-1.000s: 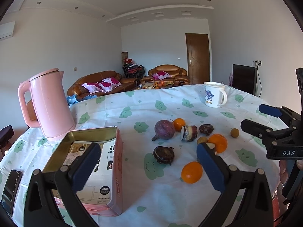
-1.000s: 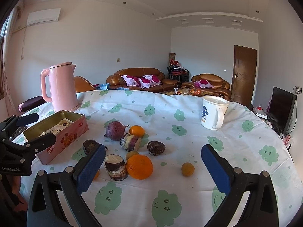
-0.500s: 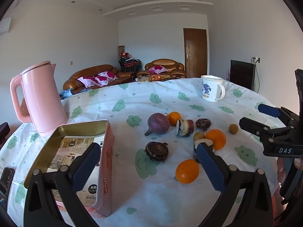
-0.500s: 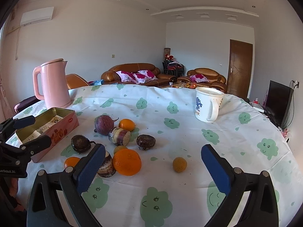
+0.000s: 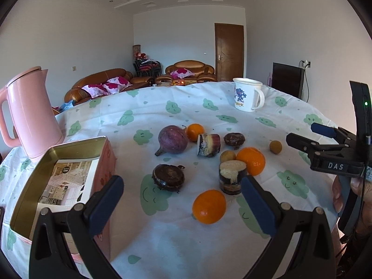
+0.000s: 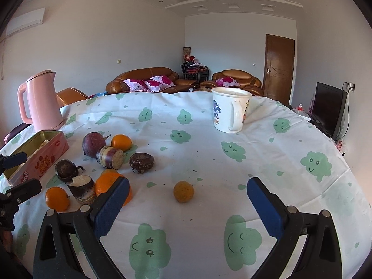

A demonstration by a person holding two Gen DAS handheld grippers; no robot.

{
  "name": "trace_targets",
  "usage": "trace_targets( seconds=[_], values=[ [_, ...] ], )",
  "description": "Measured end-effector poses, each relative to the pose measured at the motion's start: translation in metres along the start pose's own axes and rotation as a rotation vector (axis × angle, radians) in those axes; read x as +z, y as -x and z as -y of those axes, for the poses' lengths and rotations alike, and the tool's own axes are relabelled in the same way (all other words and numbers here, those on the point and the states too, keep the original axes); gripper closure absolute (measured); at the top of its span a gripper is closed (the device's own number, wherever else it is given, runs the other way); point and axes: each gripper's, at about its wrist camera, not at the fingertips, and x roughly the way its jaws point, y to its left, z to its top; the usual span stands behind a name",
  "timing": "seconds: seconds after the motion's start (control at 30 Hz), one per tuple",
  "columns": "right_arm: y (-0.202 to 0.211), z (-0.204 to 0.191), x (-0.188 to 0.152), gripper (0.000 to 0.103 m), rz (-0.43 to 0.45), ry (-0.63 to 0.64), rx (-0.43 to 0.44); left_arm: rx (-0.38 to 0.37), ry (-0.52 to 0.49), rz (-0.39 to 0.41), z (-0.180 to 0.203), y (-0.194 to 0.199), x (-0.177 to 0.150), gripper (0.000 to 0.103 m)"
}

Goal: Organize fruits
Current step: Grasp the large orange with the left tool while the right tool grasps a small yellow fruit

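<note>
While both tools hover above the table (image 5: 162, 244), we hold the left gripper (image 5: 181, 200) and the right gripper (image 6: 186, 200) with jaws spread wide, grasping nothing. Before us the fruits lie loose on the cloud-print cloth: a bright orange (image 5: 208, 206) nearest the left gripper, a dark, wrinkled round fruit (image 5: 168, 177), a purple one with a stem (image 5: 172, 140), cut cane pieces (image 5: 232, 176), and a small yellow-brown fruit (image 6: 183, 191) apart. An open pink tin (image 5: 58, 181) sits left.
</note>
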Motion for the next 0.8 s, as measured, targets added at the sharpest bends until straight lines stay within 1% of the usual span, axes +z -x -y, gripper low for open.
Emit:
trace_targets(
  seconds=[0.07, 0.2, 0.33, 0.37, 0.4, 0.43, 0.5, 0.57, 0.67, 0.73, 0.8],
  values=[
    [-0.002, 0.009, 0.0, 0.001, -0.012, -0.035, 0.007, -0.026, -0.002, -0.024, 0.002, -0.003, -0.002, 0.008],
    [-0.007, 0.022, -0.001, 0.001, -0.043, -0.09, 0.013, -0.065, -0.017, -0.06, 0.009, -0.008, -0.004, 0.018],
    [-0.015, 0.032, -0.001, 0.002, -0.088, -0.143, 0.044, -0.098, -0.043, -0.095, 0.017, -0.014, -0.007, 0.019],
    [-0.017, 0.032, -0.001, 0.002, -0.099, -0.147, 0.051, -0.099, -0.057, -0.108, 0.02, -0.016, -0.008, 0.023],
    [-0.019, 0.033, -0.001, 0.004, -0.11, -0.151, 0.055, -0.102, -0.064, -0.122, 0.022, -0.019, -0.008, 0.03],
    [-0.02, 0.033, -0.001, 0.005, -0.119, -0.152, 0.059, -0.112, -0.067, -0.138, 0.023, -0.022, -0.008, 0.034],
    [-0.023, 0.033, -0.001, 0.018, -0.137, -0.153, 0.071, -0.129, -0.054, -0.168, 0.022, -0.029, -0.007, 0.05],
    [-0.026, 0.034, -0.002, 0.021, -0.153, -0.149, 0.078, -0.131, -0.047, -0.182, 0.02, -0.033, -0.007, 0.053],
    [-0.029, 0.033, -0.001, 0.022, -0.171, -0.12, 0.044, -0.133, -0.05, -0.199, 0.02, -0.038, -0.008, 0.053],
    [-0.035, 0.032, 0.0, 0.027, -0.2, -0.089, 0.028, -0.135, -0.048, -0.204, 0.019, -0.04, -0.008, 0.053],
    [-0.043, 0.031, 0.0, 0.038, -0.238, -0.057, 0.023, -0.125, -0.05, -0.199, 0.019, -0.04, -0.008, 0.063]
  ],
)
